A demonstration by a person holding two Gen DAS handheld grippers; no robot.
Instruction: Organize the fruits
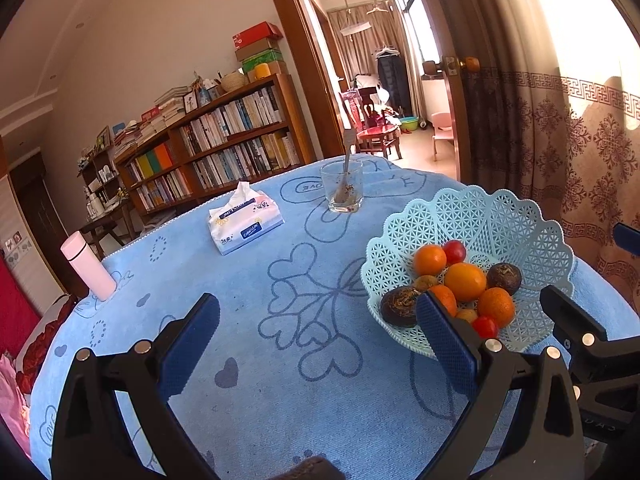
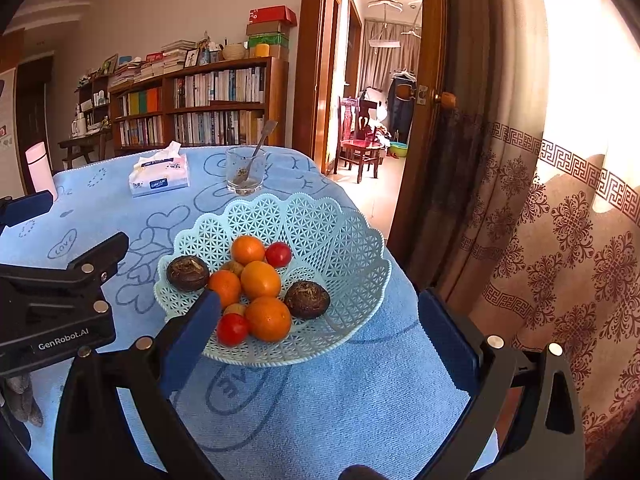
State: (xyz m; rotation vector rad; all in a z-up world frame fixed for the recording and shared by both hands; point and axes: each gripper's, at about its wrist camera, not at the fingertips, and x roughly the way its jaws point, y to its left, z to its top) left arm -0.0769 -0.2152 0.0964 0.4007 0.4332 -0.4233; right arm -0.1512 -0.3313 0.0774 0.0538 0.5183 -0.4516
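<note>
A pale blue lattice basket [image 1: 500, 216] [image 2: 344, 236] stands on the blue cloth near the table's right edge. It holds several oranges [image 1: 464, 281] [image 2: 260, 279], two dark brown round fruits [image 1: 505, 277] [image 2: 307, 299], red cherry tomatoes [image 1: 485, 326] [image 2: 232, 329] and small brownish fruits. My left gripper [image 1: 320, 322] is open and empty above the cloth, left of the basket. My right gripper [image 2: 320, 322] is open and empty, its left finger over the basket's near rim. The right gripper's finger [image 1: 572, 312] also shows in the left wrist view.
A tissue pack [image 1: 245, 224] [image 2: 160, 176], a glass with a spoon [image 1: 342, 190] [image 2: 245, 174] and a white flask [image 1: 87, 266] [image 2: 40, 170] stand at the far side. The left gripper's body [image 2: 56, 300] sits left of the basket. A curtain [image 2: 540, 200] hangs close on the right.
</note>
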